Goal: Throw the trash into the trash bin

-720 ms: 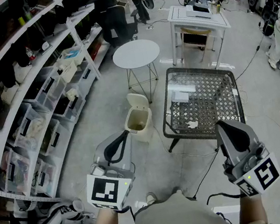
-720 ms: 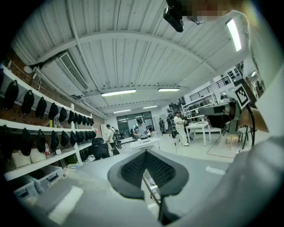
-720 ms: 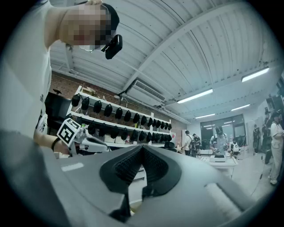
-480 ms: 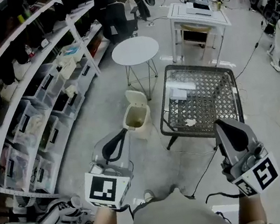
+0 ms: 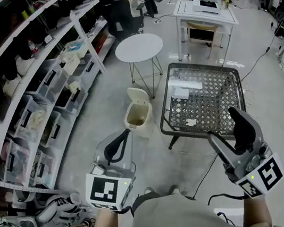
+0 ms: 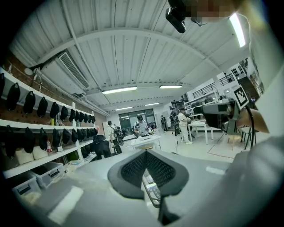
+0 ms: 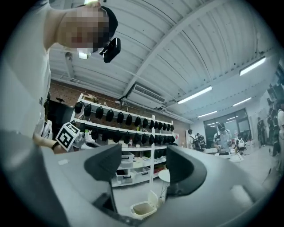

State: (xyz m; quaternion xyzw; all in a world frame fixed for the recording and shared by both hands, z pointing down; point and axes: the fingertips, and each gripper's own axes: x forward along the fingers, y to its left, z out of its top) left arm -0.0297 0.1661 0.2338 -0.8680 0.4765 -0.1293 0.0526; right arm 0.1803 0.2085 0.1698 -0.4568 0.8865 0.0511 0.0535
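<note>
Our right hand-held gripper [image 5: 222,123] is released, its jaws wide with nothing between them. Our left hand-held gripper [image 5: 123,139] is clenched on nothing. The trash lies on the mesh bench [image 5: 233,76]: a crumpled white scrap [image 5: 190,123] just ahead and left of the right hand-held gripper, and a white packet [image 5: 181,94] farther ahead. The trash bin [image 5: 138,117], lid up, stands on the floor ahead of the left hand-held gripper, apart from both. We judge the scrap light and flimsy. A steep approach could catch a jaw in the mesh or nudge the scrap off the near edge. A shallow pinch could let it fall on the way across. The bin's mouth looks narrow, so a careless release may miss it or knock the lid shut.
</note>
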